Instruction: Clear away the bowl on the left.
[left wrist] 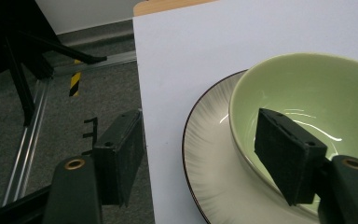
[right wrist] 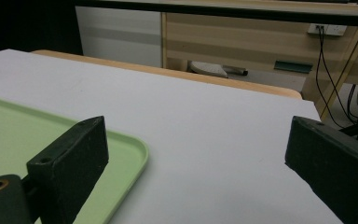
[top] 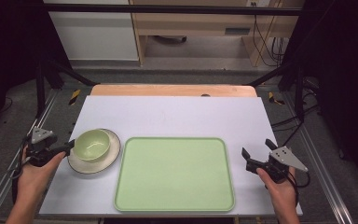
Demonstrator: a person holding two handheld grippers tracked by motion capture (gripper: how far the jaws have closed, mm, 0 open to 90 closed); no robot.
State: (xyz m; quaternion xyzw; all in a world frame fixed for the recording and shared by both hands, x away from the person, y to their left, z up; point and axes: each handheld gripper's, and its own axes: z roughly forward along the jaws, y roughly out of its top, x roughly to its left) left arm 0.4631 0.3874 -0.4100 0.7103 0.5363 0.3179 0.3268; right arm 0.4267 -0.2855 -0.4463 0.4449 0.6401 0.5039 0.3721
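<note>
left gripper point(left wrist: 200, 156) released, jaws astride glossy green bowl point(left wrist: 307, 93) rim | right gripper point(right wrist: 200, 163) released | ribbed round plate point(left wrist: 209, 163)

Lab-style recording rig: black frame bars point(top: 168, 8) overhead, floor rails point(top: 2, 184) with hazard tape point(top: 74, 96), white-covered table point(top: 177, 116), dangling cables point(top: 265, 37) beyond right gripper point(top: 257, 156), wall socket point(right wrist: 326, 29).

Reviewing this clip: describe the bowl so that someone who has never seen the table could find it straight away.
Start from the large green tray at the middle of the white table. Just left of it sits a cream plate with a dark rim. The bowl stands on that plate: pale green, glossy, empty, the one deep round dish, with the left gripper open at its rim.
</note>
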